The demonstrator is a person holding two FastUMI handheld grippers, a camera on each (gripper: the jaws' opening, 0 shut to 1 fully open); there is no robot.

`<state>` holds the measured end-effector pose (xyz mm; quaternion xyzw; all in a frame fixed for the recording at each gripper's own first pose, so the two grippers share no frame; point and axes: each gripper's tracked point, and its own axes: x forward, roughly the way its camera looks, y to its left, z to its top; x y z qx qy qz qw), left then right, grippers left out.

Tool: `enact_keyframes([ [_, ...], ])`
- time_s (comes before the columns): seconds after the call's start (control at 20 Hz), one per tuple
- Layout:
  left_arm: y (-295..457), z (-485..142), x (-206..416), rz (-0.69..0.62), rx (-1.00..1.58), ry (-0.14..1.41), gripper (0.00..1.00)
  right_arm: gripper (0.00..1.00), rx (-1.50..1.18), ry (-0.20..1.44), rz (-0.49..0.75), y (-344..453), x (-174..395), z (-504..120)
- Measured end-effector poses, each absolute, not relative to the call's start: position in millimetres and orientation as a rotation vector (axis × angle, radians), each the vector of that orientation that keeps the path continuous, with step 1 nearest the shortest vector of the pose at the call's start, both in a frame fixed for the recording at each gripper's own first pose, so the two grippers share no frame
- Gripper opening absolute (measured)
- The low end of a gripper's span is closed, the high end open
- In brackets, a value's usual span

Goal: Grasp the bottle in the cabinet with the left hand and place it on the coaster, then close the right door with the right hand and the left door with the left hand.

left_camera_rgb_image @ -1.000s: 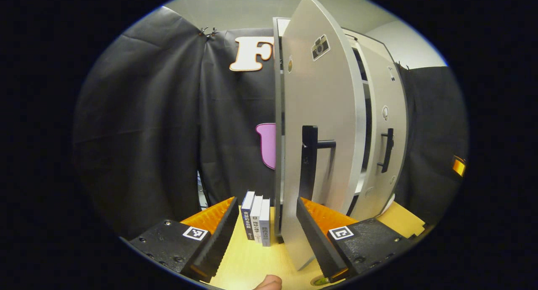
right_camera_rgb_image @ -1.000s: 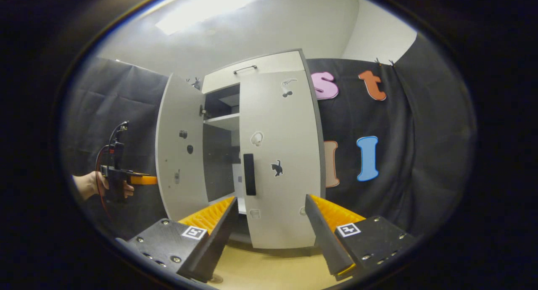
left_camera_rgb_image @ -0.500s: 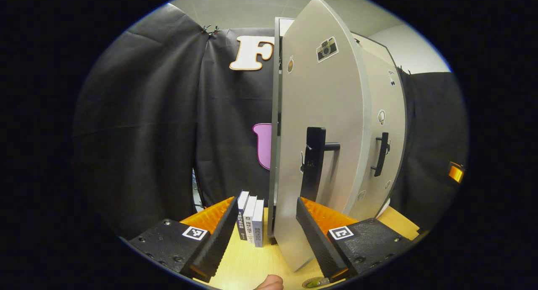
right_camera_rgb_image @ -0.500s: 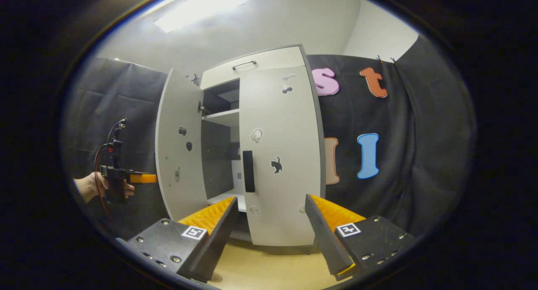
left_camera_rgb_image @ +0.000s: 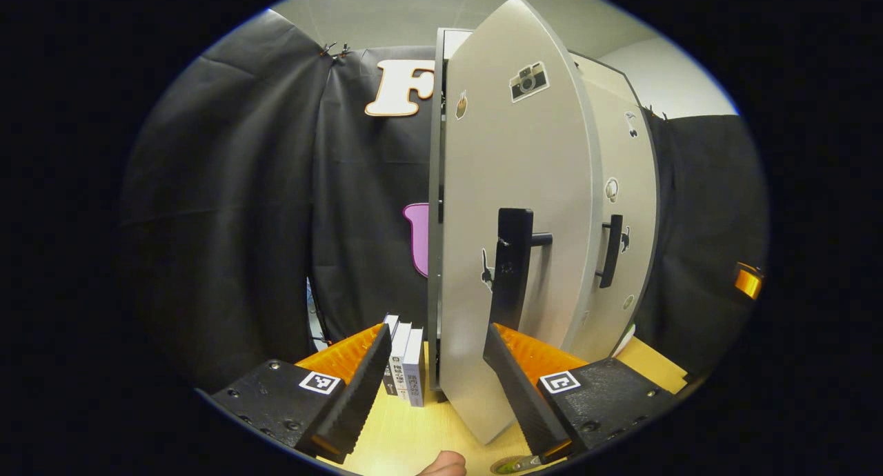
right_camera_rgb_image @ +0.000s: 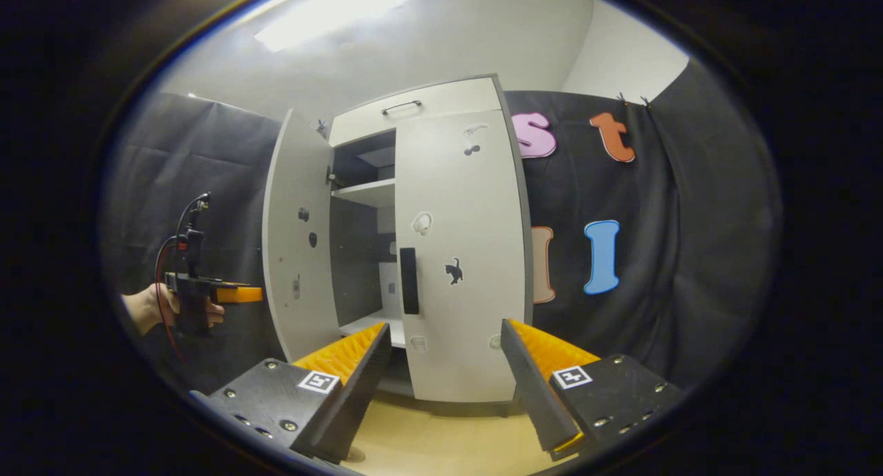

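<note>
The grey left door (left_camera_rgb_image: 524,186) stands ajar and close in front of my left gripper (left_camera_rgb_image: 434,393). That gripper is open, and the door's lower edge sits between its fingers, below the black handle (left_camera_rgb_image: 514,269). Past it is the right door (left_camera_rgb_image: 624,207), flat against the cabinet. In the right gripper view the right door (right_camera_rgb_image: 462,255) is closed and the left door (right_camera_rgb_image: 296,241) hangs partly open, with shelves (right_camera_rgb_image: 365,193) in the gap. A hand holds my left gripper (right_camera_rgb_image: 255,295) against that door's outer face. My right gripper (right_camera_rgb_image: 441,386) is open, back from the cabinet. A small round thing (left_camera_rgb_image: 514,465) is cut off at the bottom edge.
Three books (left_camera_rgb_image: 403,365) stand upright on the wooden table (left_camera_rgb_image: 407,434), left of the cabinet's side. Black cloth hangs behind and on both sides. A fingertip (left_camera_rgb_image: 441,465) shows at the bottom edge of the left gripper view.
The left door has swung further toward the cabinet with my left gripper following it, and the gap between the doors has narrowed. My right gripper has barely moved.
</note>
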<state>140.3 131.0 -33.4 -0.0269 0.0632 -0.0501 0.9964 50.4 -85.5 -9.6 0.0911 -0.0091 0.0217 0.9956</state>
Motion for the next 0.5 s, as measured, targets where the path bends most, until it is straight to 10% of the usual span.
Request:
enact_keyframes([
  [0.5, 98.3, -27.1, 146.4, -0.116, 0.006, 0.097, 0.9, 0.92, 0.196, -0.035, -0.002, -89.2, 36.2, 6.2],
])
